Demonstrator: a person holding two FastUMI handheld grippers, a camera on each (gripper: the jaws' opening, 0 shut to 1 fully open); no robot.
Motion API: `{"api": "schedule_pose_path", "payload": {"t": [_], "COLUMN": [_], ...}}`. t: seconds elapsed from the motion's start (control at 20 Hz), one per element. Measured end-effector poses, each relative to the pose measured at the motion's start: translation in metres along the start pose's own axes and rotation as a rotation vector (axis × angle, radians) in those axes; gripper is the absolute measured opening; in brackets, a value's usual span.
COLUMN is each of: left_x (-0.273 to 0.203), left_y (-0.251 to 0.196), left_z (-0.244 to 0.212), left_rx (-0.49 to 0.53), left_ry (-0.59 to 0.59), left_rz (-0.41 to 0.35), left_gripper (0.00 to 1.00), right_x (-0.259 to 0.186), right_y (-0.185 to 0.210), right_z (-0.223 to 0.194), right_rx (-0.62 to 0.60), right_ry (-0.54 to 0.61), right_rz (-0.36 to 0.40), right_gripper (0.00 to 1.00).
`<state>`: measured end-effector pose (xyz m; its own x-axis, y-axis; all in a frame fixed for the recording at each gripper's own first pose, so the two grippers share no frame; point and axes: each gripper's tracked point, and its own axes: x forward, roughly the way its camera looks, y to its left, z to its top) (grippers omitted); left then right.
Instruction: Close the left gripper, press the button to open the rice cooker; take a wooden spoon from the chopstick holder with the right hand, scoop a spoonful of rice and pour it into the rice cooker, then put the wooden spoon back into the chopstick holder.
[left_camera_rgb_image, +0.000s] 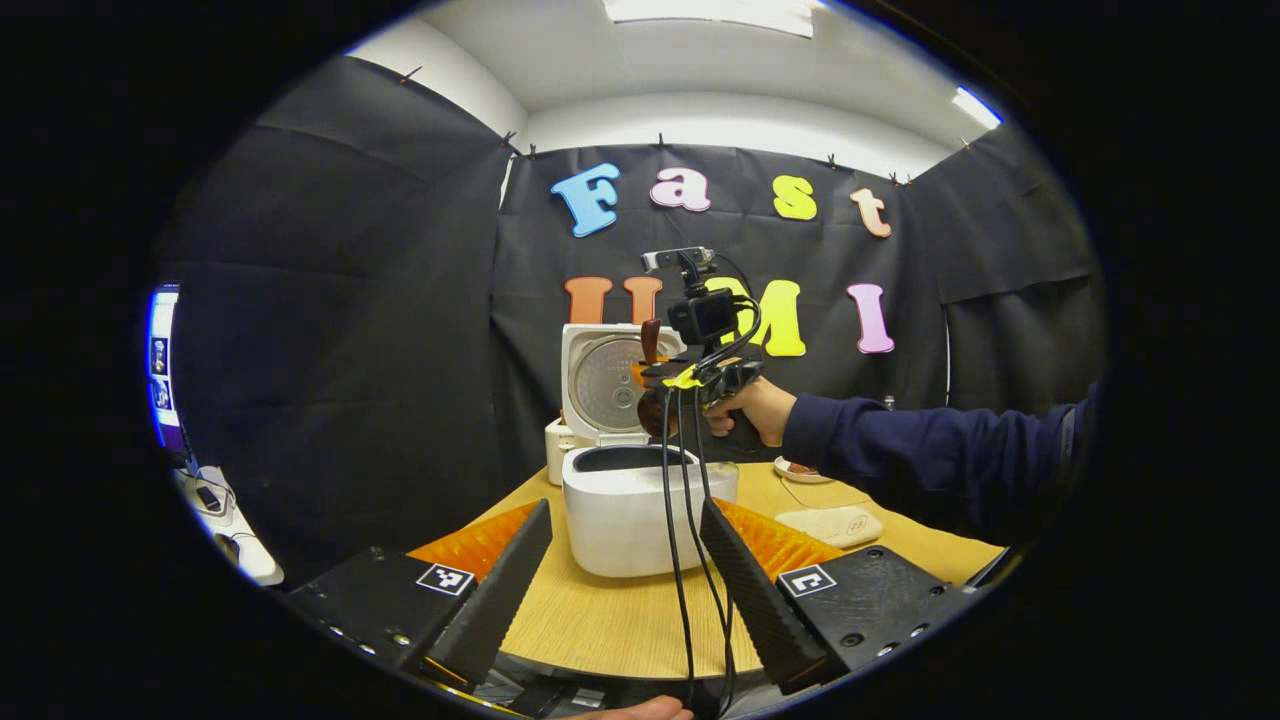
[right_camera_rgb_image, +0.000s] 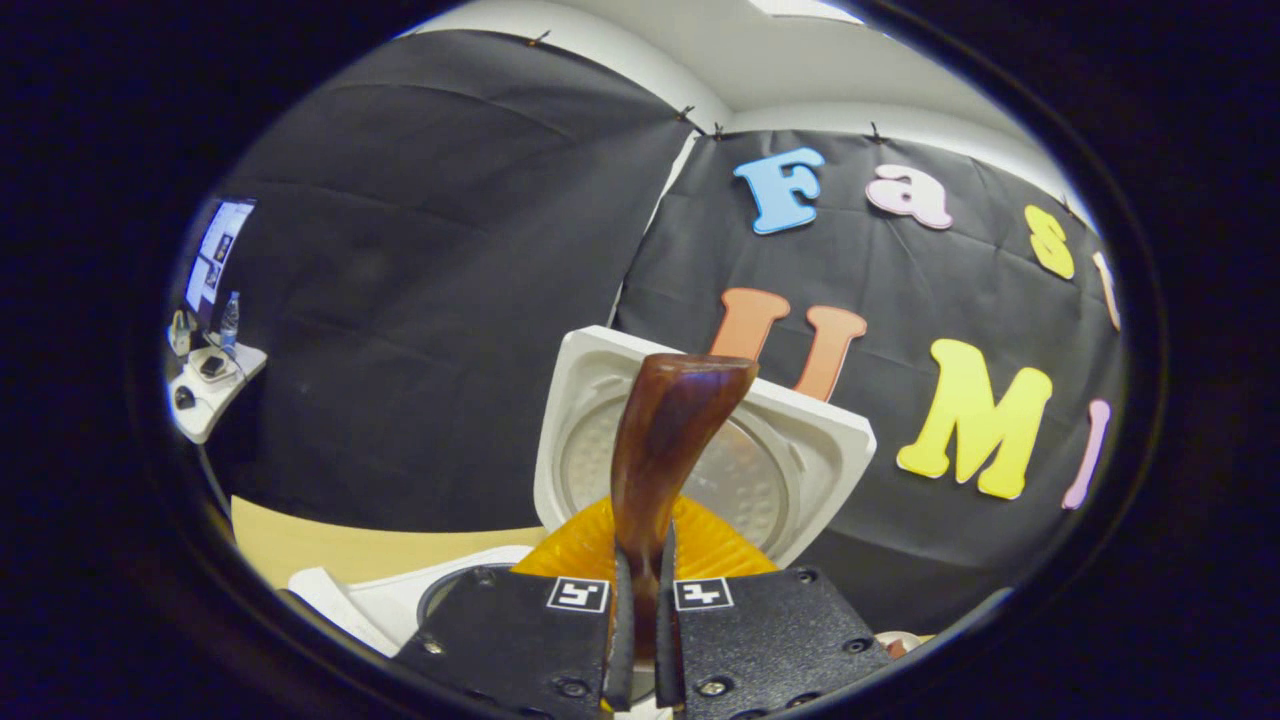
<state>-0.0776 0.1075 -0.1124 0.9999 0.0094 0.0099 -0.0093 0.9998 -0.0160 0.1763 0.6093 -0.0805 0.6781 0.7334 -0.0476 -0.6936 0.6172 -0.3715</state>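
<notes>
Two fingers of our right gripper (right_camera_rgb_image: 640, 640) pinch the wooden spoon (right_camera_rgb_image: 668, 440) by its handle, nearly closed on it, the dark wood rising straight up ahead of the camera in the right gripper view; we can't tell from here which end is the bowl or whether it carries rice. In the left gripper view the right gripper (left_camera_rgb_image: 668, 395) hangs over the rice cooker (left_camera_rgb_image: 640, 520), held by a hand (left_camera_rgb_image: 755, 408) in a dark sleeve (left_camera_rgb_image: 920, 450), spoon tip poking above it. Our left gripper (left_camera_rgb_image: 625, 570) sits back from the cooker, jaws wide apart, holding nothing. Cooker lid (left_camera_rgb_image: 605, 385) stands up open behind the pot mouth, so the button step looks done. We judge the spoon light, rigid, smooth-lacquered, so likely to slip or pivot in a thin pinch; a grip on the handle well away from the bowl seems right, kept firm when tilting to pour. Edges to mind: the raised lid just behind the spoon, the pot rim below, dangling cables (left_camera_rgb_image: 685, 560) across the cooker front. Open room lies above the pot and to the right over the wooden table (left_camera_rgb_image: 600, 620), where a small dish (left_camera_rgb_image: 800, 470) and a pale flat item (left_camera_rgb_image: 830, 525) sit. Chopstick holder may be the white thing left of the cooker, can't confirm.
</notes>
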Motion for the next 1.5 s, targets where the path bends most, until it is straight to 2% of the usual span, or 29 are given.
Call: {"api": "schedule_pose_path", "payload": {"t": [0.3, 0.4, 0.7, 1.1, 1.2, 1.3, 1.5], "left_x": [0.002, 0.004, 0.014, 0.046, 0.058, 0.068, 0.083], "left_y": [-0.007, -0.010, -0.023, -0.051, -0.067, -0.074, -0.093], "left_z": [0.014, 0.016, 0.024, 0.039, 0.038, 0.047, 0.057], "left_rx": [-0.035, -0.052, -0.061, -0.084, -0.114, -0.101, -0.060], "left_ry": [-0.012, -0.013, -0.028, -0.056, -0.037, -0.047, -0.098], "left_rz": [0.021, 0.023, 0.035, -0.015, -0.066, -0.078, -0.088], "left_gripper": [0.94, 0.94, 0.94, 0.94, 0.94, 0.94, 0.94], "right_x": [-0.036, -0.050, -0.123, -0.258, -0.285, -0.310, -0.360], "right_y": [-0.024, -0.032, -0.071, -0.146, -0.164, -0.180, -0.240], "right_z": [0.002, -0.001, 0.008, 0.012, -0.001, -0.015, -0.047], "right_rx": [0.099, 0.167, 0.257, 0.240, 0.260, 0.290, 0.312], "right_ry": [-0.031, -0.019, -0.026, -0.097, -0.080, -0.060, -0.036], "right_rz": [-0.007, 0.015, 0.002, -0.161, -0.200, -0.227, -0.388], "right_gripper": [0.11, 0.11, 0.11, 0.12, 0.12, 0.12, 0.12]}}
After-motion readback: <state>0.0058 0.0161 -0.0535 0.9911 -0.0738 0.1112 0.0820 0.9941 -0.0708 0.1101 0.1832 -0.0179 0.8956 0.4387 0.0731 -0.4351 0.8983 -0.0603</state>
